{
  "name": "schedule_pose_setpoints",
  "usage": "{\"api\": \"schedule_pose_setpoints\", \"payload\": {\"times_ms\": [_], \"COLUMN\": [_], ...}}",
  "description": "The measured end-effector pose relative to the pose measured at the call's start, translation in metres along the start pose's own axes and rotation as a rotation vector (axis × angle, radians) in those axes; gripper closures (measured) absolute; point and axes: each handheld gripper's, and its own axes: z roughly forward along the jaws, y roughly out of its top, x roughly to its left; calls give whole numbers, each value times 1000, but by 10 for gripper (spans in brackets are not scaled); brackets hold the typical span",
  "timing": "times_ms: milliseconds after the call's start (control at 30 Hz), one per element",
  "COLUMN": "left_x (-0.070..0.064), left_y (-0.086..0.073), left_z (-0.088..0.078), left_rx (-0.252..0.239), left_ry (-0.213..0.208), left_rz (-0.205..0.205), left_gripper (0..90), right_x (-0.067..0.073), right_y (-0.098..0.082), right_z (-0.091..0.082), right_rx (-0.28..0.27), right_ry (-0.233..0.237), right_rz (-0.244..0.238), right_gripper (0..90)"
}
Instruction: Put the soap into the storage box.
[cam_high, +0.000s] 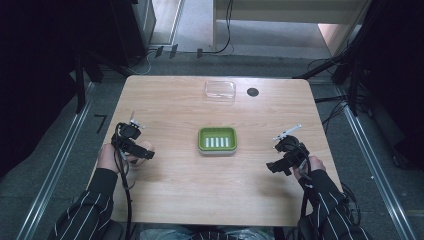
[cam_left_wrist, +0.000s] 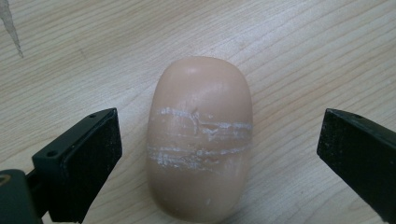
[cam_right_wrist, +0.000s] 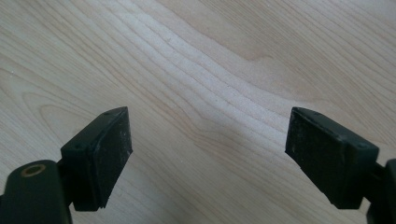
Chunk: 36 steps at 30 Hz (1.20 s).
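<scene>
- I have my left claw spread wide over a peach-coloured bar of soap, 1 jaw on each side of it and neither touching.
- The soap lies flat on the wooden surface at about 9 o'clock from the green soap dish, well apart from it; in the high view it sits just under the left claw.
- My right claw is also wide and holds nothing, hanging above bare wood at about 3 o'clock from the dish.
- To grip well, I judge I should lower until the pads sit level with the bar's middle, keep it centred between them, then close across its short width.
- The white scuffed bands cross the bar where the pads would land; soap is slick, so I would squeeze gently and lift straight up.
- A clear plastic lid rests at 12 o'clock from the dish, out of my path.
</scene>
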Motion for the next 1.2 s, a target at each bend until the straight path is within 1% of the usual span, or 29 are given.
{"api": "schedule_pose_setpoints", "payload": {"times_ms": [67, 100, 133, 167, 233, 333, 433, 467, 633, 700, 733, 767, 833, 900, 1000, 1033, 1200], "left_x": [2, 3, 3, 3, 3, 4, 5, 5, 5, 5, 5, 6, 6, 6, 5, 5, 4], "left_y": [1, 1, 1, 0, 0, -1, -2, -2, -2, -2, -2, -3, -3, -3, -3, -3, -3], "left_z": [-1, -1, 0, 1, 3, 5, 7, 9, 10, 11, 12, 12, 13, 14, 15, 15, 16], "left_rx": [-1, 1, 4, 10, 22, 31, 45, 46, 52, 57, 57, 57, 64, 68, 66, 70, 76], "left_ry": [-9, -8, -10, -12, -14, -11, -16, -12, -4, -11, -5, -9, -2, -7, -2, 0, 18], "left_rz": [-4, 2, -5, 3, 13, 14, 20, 20, 22, 19, 22, 21, 26, 24, 22, 30, 35], "left_gripper": [8, 8, 11, 11, 31, 53, 101, 139, 157, 177, 177, 208, 220, 244, 256, 264, 285], "right_x": [0, 0, 0, 0, 0, 0, 0, 0, 0, 0, 0, 0, 0, 0, -1, -1, 0], "right_y": [0, 0, 0, 0, 0, 0, 0, 0, 0, 0, 0, 0, 0, 0, 0, 0, 0], "right_z": [0, 0, 0, 0, 0, 0, 1, 1, 1, 0, 0, 0, 1, 1, 1, 1, 1], "right_rx": [-2, -3, -2, -2, -1, -3, -3, -4, -5, -4, -4, -3, -5, -5, -4, -4, -5], "right_ry": [0, 1, 0, 0, 1, 1, 0, 0, 2, 5, 5, 5, 3, 4, 6, 6, 5], "right_rz": [-2, -3, -3, -3, -1, 0, -1, 0, 1, 2, 0, 2, 2, 1, 1, 2, 1], "right_gripper": [154, 154, 154, 154, 154, 154, 154, 154, 154, 154, 154, 154, 154, 154, 154, 154, 154]}}
